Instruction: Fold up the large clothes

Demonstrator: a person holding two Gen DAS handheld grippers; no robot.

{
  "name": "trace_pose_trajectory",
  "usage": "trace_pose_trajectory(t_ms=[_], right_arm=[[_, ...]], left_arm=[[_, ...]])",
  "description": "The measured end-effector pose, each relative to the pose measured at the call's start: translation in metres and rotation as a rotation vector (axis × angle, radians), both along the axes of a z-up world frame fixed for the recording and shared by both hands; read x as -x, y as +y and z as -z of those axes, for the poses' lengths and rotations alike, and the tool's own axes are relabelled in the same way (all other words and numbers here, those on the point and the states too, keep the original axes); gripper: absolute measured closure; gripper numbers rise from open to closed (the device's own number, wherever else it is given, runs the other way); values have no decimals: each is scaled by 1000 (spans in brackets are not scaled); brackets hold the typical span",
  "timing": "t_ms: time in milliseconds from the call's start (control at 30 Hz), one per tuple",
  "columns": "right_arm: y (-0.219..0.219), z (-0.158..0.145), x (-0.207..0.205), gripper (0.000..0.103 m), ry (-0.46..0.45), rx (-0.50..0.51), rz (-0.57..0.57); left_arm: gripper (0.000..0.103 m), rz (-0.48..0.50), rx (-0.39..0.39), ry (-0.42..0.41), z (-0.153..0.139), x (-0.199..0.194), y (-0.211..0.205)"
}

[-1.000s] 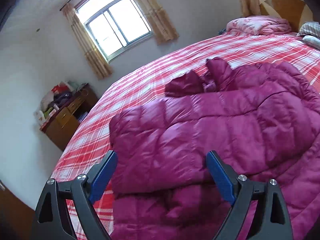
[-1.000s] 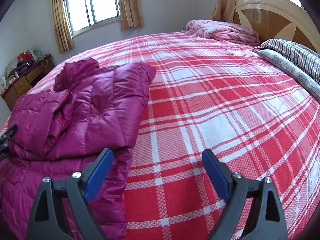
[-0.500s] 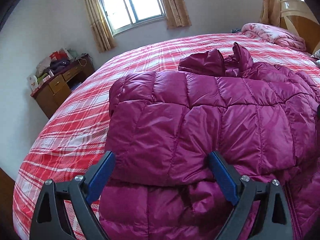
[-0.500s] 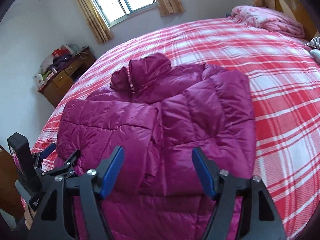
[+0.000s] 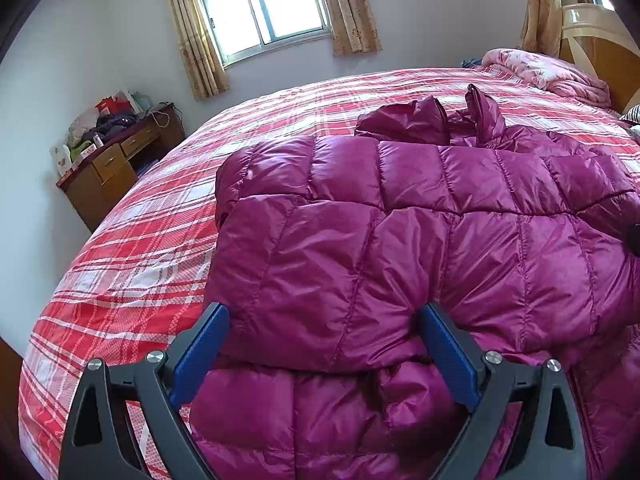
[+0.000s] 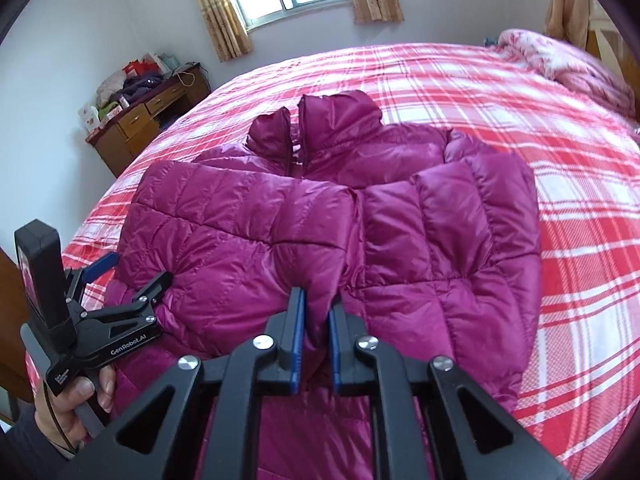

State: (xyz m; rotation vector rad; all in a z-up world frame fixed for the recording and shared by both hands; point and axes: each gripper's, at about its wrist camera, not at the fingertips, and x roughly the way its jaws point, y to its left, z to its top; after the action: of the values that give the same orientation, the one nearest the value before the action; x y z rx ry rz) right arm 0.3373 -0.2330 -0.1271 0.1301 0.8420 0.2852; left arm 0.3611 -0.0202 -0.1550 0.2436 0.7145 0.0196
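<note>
A magenta quilted down jacket (image 5: 400, 220) lies on the red plaid bed (image 5: 140, 248), its collar pointing to the window and both sleeves folded over the front. My left gripper (image 5: 322, 312) stands open, with its blue pads on either side of the near end of the left sleeve. In the right wrist view the jacket (image 6: 440, 220) fills the middle. There my right gripper (image 6: 316, 300) is shut on a raised fold of the jacket at the sleeve's right end. The left gripper (image 6: 136, 268) shows at the jacket's left edge, held by a hand (image 6: 80, 400).
A wooden desk (image 5: 108, 164) piled with clutter stands against the wall left of the bed. A pink quilt (image 5: 552, 76) lies bunched by the headboard (image 5: 592, 36) at the far right. The bed's near left edge drops off close to the left gripper.
My right gripper swung left from the bare bedspread to over the jacket and closed on a fold of it. The left gripper levelled out and came closer, straddling the sleeve end.
</note>
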Motion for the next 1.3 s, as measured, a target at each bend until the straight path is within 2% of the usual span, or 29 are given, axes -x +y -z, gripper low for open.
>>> trace_pose_trajectory(t_ms=[333, 500, 533, 567, 600, 633, 667, 700, 833, 900, 933, 967, 1067, 1200, 1300], right_arm=[[-23, -10, 10, 97, -37, 37, 77], [-42, -5, 4, 97, 10, -58, 78], [-43, -6, 3, 90, 8, -81, 83], [-43, -6, 2, 67, 9, -117, 81], [-43, -7, 0, 49, 8, -152, 81], [-42, -8, 1, 19, -10, -184, 92], [-41, -9, 2, 15, -25, -199, 98], [-37, -9, 0, 15, -20, -201, 86], [-23, 1, -13, 26, 44, -215, 50], [-17, 10, -19, 45, 88, -213, 31], [-12, 14, -22, 73, 112, -191, 14], [-8, 14, -20, 84, 110, -163, 4], [-5, -1, -6, 92, 50, -102, -5], [-2, -19, 14, 95, -29, 4, -2], [-7, -20, 18, 95, -37, 45, 28]], left_arm=[[4, -5, 14, 15, 1, -2, 3], [4, -8, 2, 13, 1, -2, 1], [4, -8, 1, 13, 1, -2, 1], [4, -8, 2, 13, 1, -2, 1], [4, -8, 4, 14, 1, -2, 1], [4, -8, 3, 13, 1, -1, 0], [4, -8, 1, 13, 1, -2, 1], [4, -8, 0, 12, 1, -1, 0], [4, -10, -3, 10, 1, -1, 0], [4, -10, -3, 10, 1, -1, 0], [3, -11, -3, 10, 1, -1, 0], [3, -10, 1, 11, 1, -1, 0], [3, -6, 9, 11, 0, -1, 0], [1, 2, 17, 0, -1, 2, 2], [1, 23, 47, -26, -6, 8, 5]])
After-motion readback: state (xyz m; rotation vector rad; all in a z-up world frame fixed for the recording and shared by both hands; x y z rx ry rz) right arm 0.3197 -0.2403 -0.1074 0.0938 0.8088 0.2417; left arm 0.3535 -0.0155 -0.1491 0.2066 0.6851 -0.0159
